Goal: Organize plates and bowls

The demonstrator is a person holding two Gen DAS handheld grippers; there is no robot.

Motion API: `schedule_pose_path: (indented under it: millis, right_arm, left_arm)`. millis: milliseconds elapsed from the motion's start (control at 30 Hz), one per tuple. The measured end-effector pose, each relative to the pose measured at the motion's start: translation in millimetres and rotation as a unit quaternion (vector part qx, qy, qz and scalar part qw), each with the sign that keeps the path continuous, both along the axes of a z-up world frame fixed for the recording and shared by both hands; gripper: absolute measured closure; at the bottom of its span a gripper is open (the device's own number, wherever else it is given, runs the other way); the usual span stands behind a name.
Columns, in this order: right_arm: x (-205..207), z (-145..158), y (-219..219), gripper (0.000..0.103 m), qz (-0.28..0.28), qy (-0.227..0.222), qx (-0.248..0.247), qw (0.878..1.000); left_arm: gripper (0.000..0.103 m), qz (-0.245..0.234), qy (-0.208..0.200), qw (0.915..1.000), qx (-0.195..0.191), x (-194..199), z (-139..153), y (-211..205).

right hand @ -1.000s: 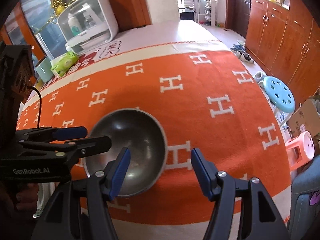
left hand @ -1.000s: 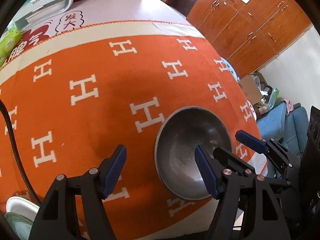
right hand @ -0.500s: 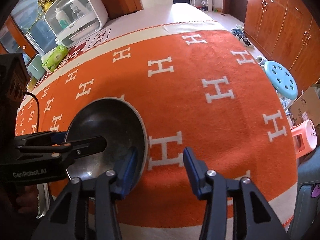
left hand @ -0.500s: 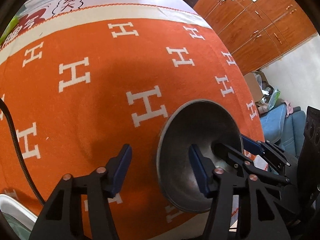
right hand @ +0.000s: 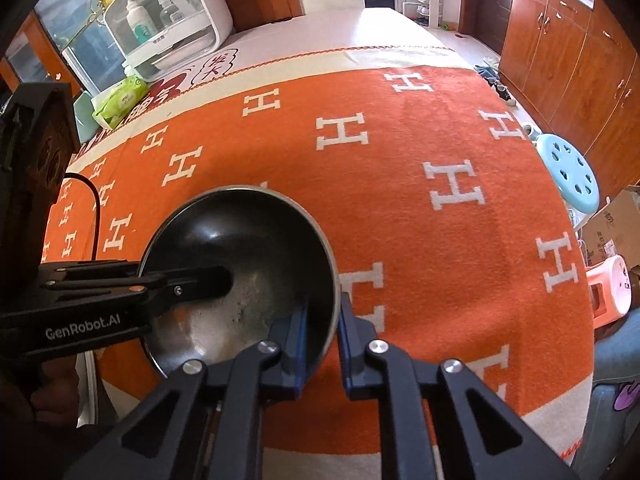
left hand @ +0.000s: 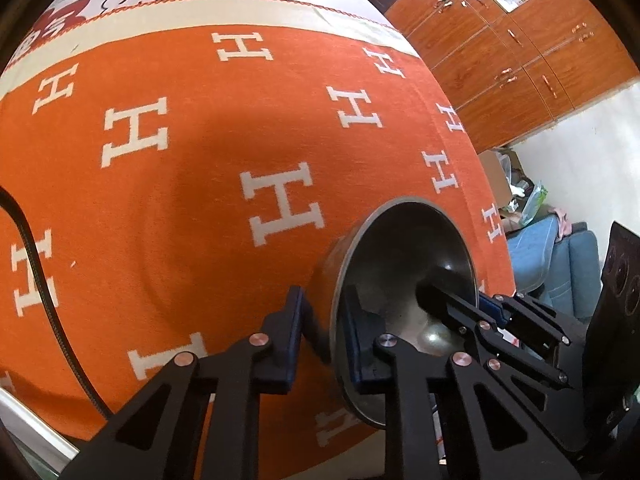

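The bowl (right hand: 240, 268), a plain steel one, sits near the front edge of the orange cloth (right hand: 400, 184) with the white H pattern, and you have it gripped from both sides. Your left gripper (left hand: 320, 320) is pressed together on the rim nearest it, one pad inside the bowl and one outside against the wall; your right gripper (right hand: 322, 320) pinches the opposite rim in the same way, one blue pad inside and one outside. In the left wrist view the bowl looks tipped, its mouth turned toward the far gripper, though the fisheye lens may exaggerate that and you cannot tell whether its base is off the cloth. As for progress, this reads as an early point in the tidying: the bowl is secured but not yet carried anywhere, and no stack or rack of plates shows on the cloth. A pale rim of something white at the lower left corner of the left wrist view may be other dishes, but it is too cut off to say. What is left, as far as you can judge, is to lift the bowl with both hands level, bring it to wherever the dishes gather, and set it down. A white cabinet (right hand: 168, 28) and a green packet (right hand: 120, 100) stand at the far end, well apart from the bowl.
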State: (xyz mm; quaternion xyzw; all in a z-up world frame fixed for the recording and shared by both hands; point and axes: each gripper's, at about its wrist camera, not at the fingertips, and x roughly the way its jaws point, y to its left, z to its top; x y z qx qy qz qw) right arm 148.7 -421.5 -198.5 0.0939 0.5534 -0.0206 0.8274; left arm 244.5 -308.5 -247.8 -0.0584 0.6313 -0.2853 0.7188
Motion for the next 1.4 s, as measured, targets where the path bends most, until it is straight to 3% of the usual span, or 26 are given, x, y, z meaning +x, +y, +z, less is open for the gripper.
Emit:
schedule_pose_path:
  millis: [633,1000,1400]
  right_arm:
    - [-26.9,41.0,16.1,0.091,0.004,-0.057,-0.025,0.998]
    - [-53.5,70.4,44.3,0.091,0.029,-0.1,-0.04,0.994]
    - [-78.5,92.5,88.7,0.091,0.05,-0.132,-0.068,0.988]
  left_arm:
    - [0.083,-0.014,-0.028,0.9995,0.0,-17.8,34.3,5.4]
    - [0.083,0.01,-0.042,0.9987,-0.027,-38.0,67.3,40.5]
    - [0.083,0.01,-0.046,0.9981,-0.04,-68.2,82.7,82.3]
